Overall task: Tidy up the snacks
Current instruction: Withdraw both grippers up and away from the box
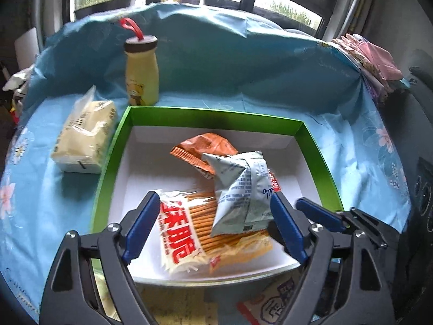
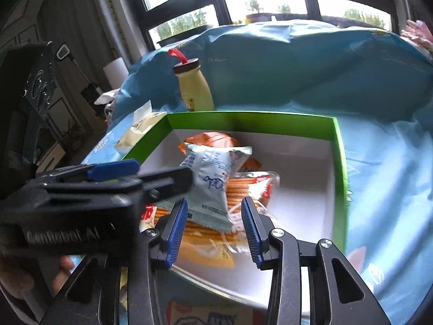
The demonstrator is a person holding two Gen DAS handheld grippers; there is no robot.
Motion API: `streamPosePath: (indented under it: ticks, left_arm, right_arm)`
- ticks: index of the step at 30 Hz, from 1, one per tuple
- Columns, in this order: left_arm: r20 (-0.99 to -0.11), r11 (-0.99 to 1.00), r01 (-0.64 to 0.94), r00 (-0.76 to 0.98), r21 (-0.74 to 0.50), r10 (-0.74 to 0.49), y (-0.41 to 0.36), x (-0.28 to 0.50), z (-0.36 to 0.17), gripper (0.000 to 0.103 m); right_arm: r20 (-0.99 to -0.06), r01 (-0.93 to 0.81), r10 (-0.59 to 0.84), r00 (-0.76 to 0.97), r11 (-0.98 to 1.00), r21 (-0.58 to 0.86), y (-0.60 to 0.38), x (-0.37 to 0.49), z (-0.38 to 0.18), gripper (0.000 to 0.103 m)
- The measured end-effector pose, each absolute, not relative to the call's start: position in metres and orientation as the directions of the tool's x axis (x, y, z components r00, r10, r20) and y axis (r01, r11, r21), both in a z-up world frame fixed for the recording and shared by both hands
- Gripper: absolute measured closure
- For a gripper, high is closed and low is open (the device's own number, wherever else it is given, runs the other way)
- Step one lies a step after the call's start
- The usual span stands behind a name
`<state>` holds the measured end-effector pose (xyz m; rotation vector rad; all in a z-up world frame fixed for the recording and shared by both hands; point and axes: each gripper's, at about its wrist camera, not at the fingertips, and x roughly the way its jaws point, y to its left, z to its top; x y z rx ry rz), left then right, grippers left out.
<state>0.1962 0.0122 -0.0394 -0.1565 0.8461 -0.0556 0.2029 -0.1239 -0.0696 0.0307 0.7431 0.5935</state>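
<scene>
While both jaws stand apart and grip nothing, the left hand-held gripper (image 1: 213, 216) straddles the biscuit-stick pack (image 1: 205, 233) and the right hand-held gripper (image 2: 213, 224) frames the pale-blue packet (image 2: 213, 181), all inside the green box (image 1: 216, 115); the yellow bottle (image 1: 141, 75) stands at its 11 o'clock.

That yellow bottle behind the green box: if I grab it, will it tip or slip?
The yellow bottle stands upright, tall and narrow, so a high push would probably tip it. Its sides look smooth and glossy, perhaps slippery. The red loop on its cap might snag a finger.
</scene>
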Motion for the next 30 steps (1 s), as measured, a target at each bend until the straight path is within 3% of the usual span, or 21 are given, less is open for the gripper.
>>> streamPosePath:
  ticks: [4,30]
  left_arm:
    - [-0.715,0.993,-0.018,0.696,-0.115,-0.07,0.008,0.178,-0.027,0.014]
    - [-0.621,1.0,0.006,0.784,-0.014,-0.013,-0.029,0.063,0.022,0.013]
  right_arm:
    - [-0.612,-0.478,0.506,0.608,0.848,0.227,-0.134,0.188,-0.062,0.047]
    - [-0.531,-0.49,0.53,0.661,0.841,0.23,-0.166,0.077,-0.02,0.046]
